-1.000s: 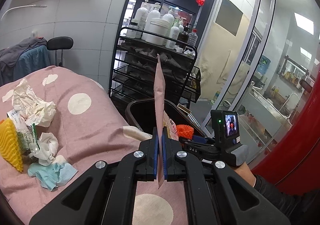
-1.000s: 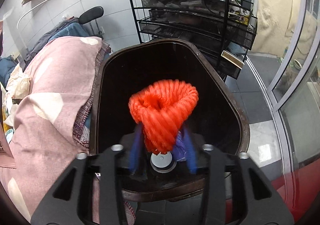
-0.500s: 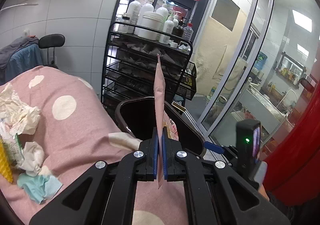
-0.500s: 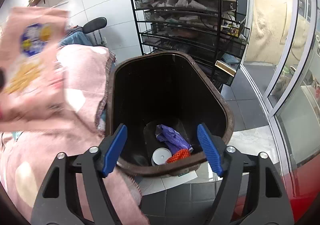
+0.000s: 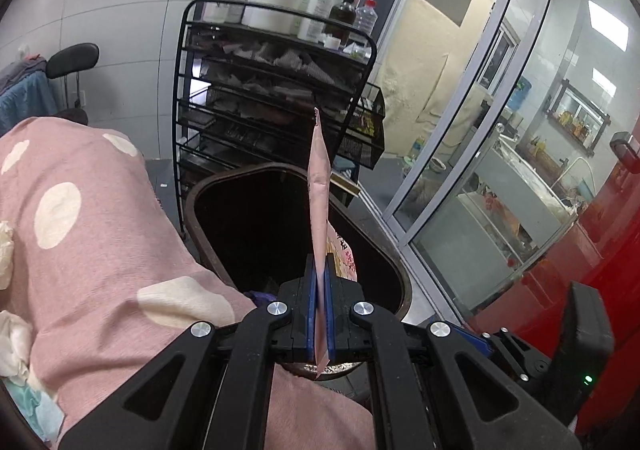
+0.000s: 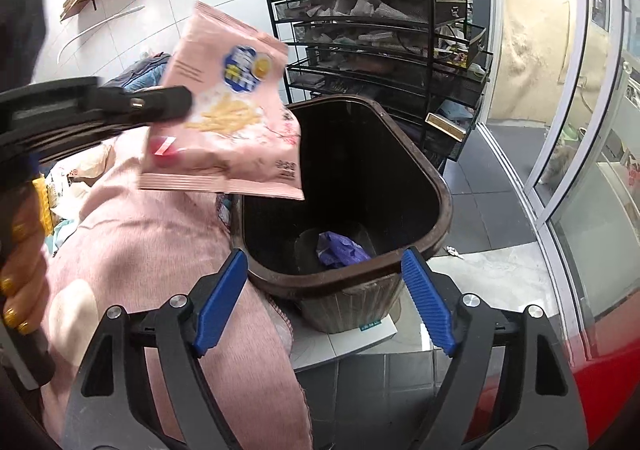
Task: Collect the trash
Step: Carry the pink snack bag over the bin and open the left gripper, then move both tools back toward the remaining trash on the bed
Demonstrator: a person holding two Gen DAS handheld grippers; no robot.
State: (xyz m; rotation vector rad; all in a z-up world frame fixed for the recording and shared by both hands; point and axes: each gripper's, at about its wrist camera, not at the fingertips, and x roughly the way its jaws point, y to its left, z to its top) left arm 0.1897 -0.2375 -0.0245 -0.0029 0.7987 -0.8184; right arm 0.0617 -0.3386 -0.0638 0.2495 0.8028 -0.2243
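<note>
My left gripper (image 5: 319,274) is shut on a pink snack bag (image 5: 319,190), seen edge-on and held over the near rim of the dark brown trash bin (image 5: 208,194). In the right wrist view the same bag (image 6: 228,122) hangs flat above the bin's left rim (image 6: 440,186), held by the left gripper (image 6: 176,102). My right gripper (image 6: 324,286) is open and empty, just in front of the bin's near rim. A purple wrapper (image 6: 340,250) lies at the bin's bottom.
A pink polka-dot blanket (image 5: 92,242) covers the bed left of the bin, with crumpled tissues (image 5: 12,334) at its left edge. A black wire rack (image 5: 276,90) with white bottles stands behind the bin. Glass doors (image 5: 500,130) are to the right.
The right gripper opened and dropped the orange net into the bin, then drew back. The left gripper carried the pink bag rightwards to above the bin.
</note>
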